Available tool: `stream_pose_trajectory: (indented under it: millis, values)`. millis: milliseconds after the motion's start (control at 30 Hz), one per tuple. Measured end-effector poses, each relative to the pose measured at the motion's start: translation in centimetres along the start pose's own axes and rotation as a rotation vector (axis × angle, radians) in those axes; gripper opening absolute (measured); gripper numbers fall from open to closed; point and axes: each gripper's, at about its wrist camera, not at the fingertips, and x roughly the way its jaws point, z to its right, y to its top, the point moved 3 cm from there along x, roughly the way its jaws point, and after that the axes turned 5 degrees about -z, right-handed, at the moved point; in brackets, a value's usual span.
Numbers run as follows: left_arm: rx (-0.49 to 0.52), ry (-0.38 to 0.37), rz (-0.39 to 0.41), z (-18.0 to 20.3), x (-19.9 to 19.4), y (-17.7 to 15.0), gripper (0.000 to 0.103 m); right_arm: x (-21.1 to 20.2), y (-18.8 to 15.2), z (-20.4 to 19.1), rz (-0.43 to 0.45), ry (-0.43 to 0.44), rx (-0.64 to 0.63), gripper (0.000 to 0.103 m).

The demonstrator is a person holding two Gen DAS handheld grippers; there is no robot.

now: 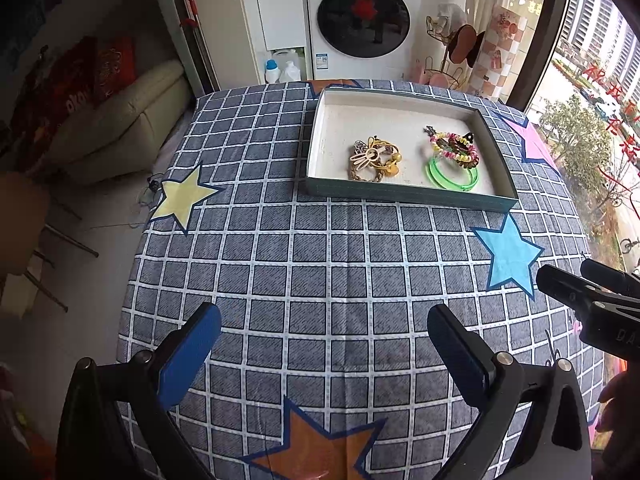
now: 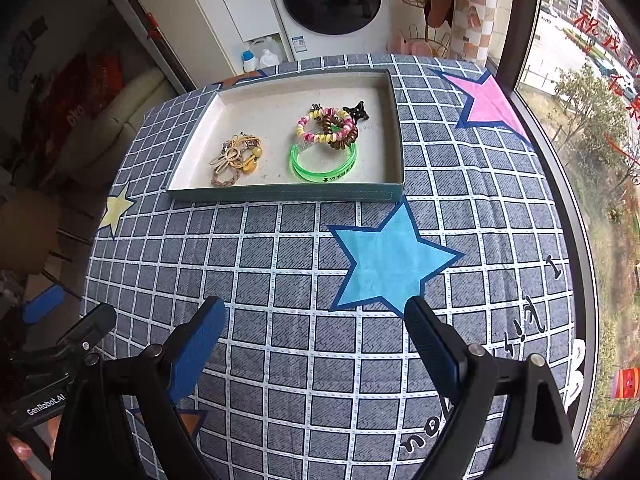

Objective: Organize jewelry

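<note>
While both grippers stand apart and empty, tray [image 2: 280, 194] holds jewelry — green bangle [image 2: 323, 164], beaded bracelet [image 2: 320, 128], gold-toned tangle [image 2: 236, 158].

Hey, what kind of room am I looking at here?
Probably a home laundry or balcony corner: a front-loading washing machine, detergent bottles beside it, and a cream sofa off to one side.

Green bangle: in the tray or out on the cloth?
In. The green bangle lies flat on the tray floor, inside its walls, beside the coiled hair ties.
</note>
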Motion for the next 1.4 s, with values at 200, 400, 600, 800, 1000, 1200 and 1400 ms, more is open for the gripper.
stream_pose_trajectory:
  millis: [200,400,600,800,1000,1200,1400]
  values:
    - [0.015,0.004,0.032,-0.5,-2.8,-1.7,0.103,-2.7,-2.2,-0.7,0.025,-0.016,0.002,0.093]
    - [0.008,-0.012,0.043,-0.8,-5.1,-3.1,0.103,-5.9,-4.0,-1.1,0.073,-0.042,0.011,0.093]
    - [0.0,-0.008,0.062,-1.3,-7.2,-4.1,0.103,-9.0,-4.9,-1.8,0.132,-0.059,0.008,0.093]
    - [-0.002,0.003,0.093,-2.1,-9.0,-4.4,0.103,-11.2,-5.6,-2.6,0.176,-0.074,0.003,0.093]
    - [-0.015,0.003,0.105,-3.0,-9.9,-4.7,0.103,-12.5,-5.9,-3.1,0.198,-0.081,0.001,0.093]
    - [-0.01,0.003,0.112,-3.5,-10.4,-5.2,0.103,-13.2,-6.0,-3.7,0.216,-0.085,-0.001,0.093]
    - [-0.016,-0.002,0.117,-3.8,-10.6,-5.1,0.103,-13.4,-6.1,-4.1,0.221,-0.088,0.0,0.093]
